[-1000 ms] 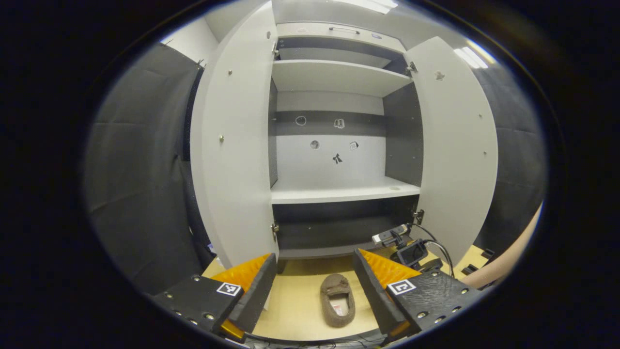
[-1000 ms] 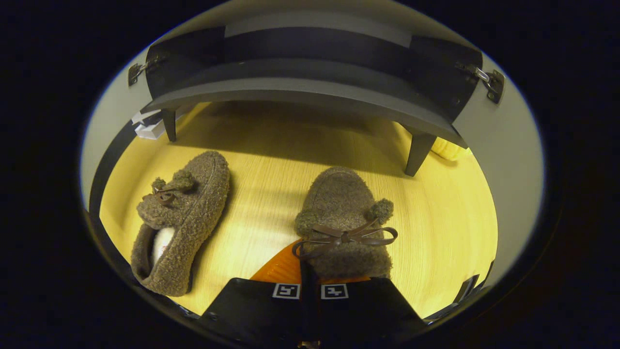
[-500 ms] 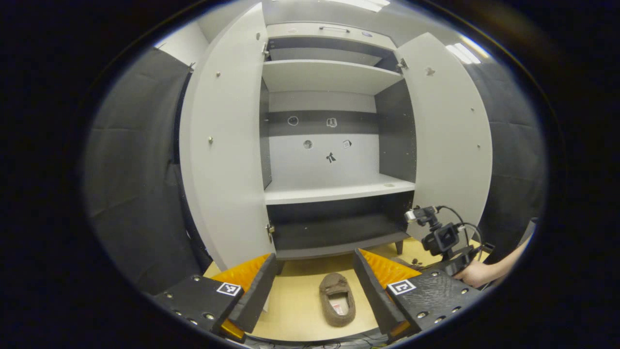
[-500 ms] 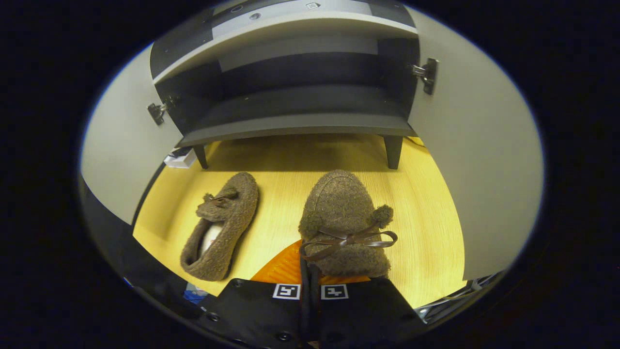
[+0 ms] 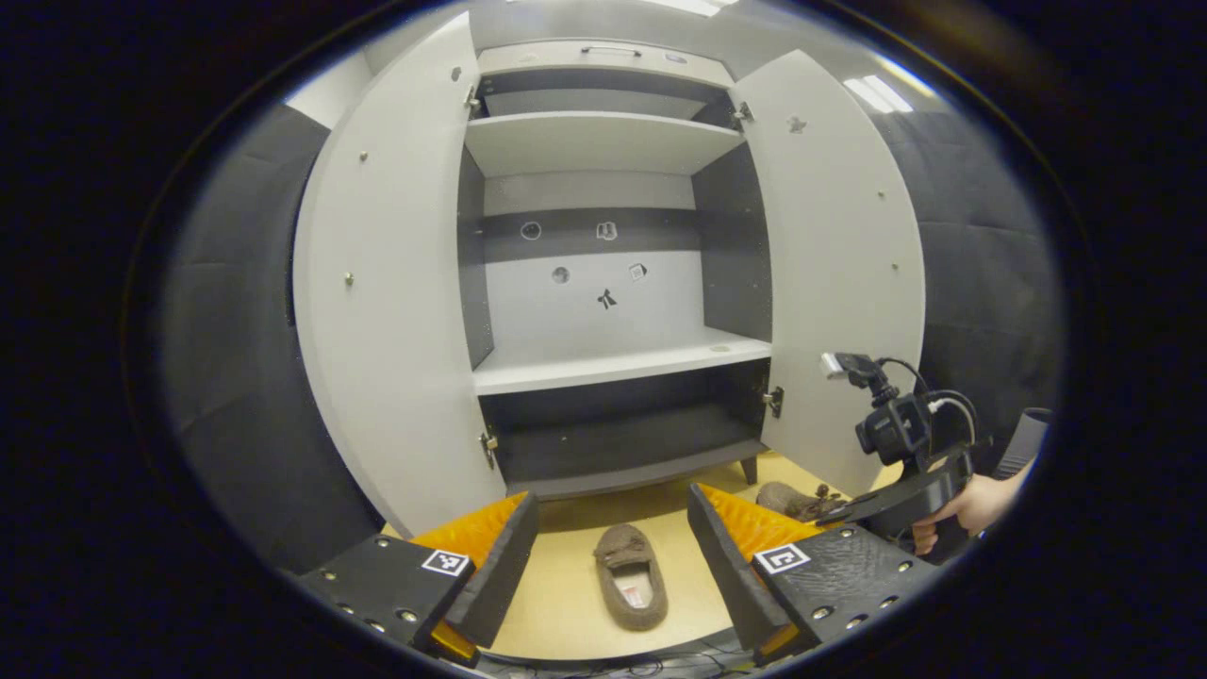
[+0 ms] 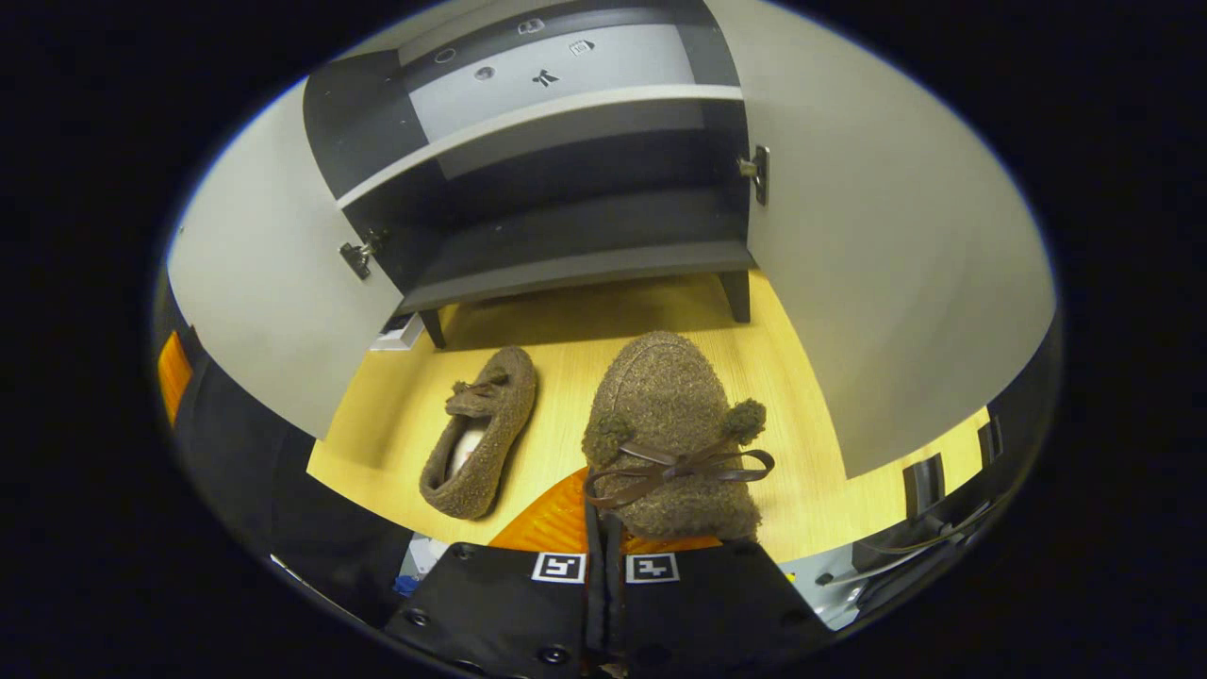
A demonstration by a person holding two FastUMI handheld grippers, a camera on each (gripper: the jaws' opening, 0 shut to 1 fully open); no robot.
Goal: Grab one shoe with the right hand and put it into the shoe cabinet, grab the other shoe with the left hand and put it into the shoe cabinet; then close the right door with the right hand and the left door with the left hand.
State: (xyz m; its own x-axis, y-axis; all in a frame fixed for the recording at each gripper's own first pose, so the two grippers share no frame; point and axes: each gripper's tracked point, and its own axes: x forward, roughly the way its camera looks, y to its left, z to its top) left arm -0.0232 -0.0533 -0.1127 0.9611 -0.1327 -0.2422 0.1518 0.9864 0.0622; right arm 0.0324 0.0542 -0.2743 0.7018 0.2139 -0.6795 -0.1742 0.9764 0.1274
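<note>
Two brown fuzzy slippers with bow laces. In the right gripper view, my right gripper (image 6: 603, 514) is shut on the heel side of one slipper (image 6: 669, 415), which hangs above the floor with its toe toward the shoe cabinet (image 6: 566, 269). The other slipper (image 6: 481, 434) lies on the floor to its left. The left gripper view has my left gripper (image 5: 613, 556) open and held high, with that floor slipper (image 5: 630, 589) showing below, between its fingers. Farther right, a hand (image 5: 971, 505) holds the right gripper (image 5: 896, 495) with its slipper (image 5: 792, 500).
Both cabinet doors stand wide open, the left door (image 5: 387, 311) and the right door (image 5: 830, 273). The dark bottom compartment (image 5: 622, 443) and the white shelf (image 5: 613, 363) above it hold nothing. The cabinet stands on short legs on the yellow wooden floor (image 6: 820, 453).
The right gripper has lifted its slipper off the floor and risen, drawing back from the cabinet. In the left gripper view the cabinet has slid leftward, and the floor slipper stays put.
</note>
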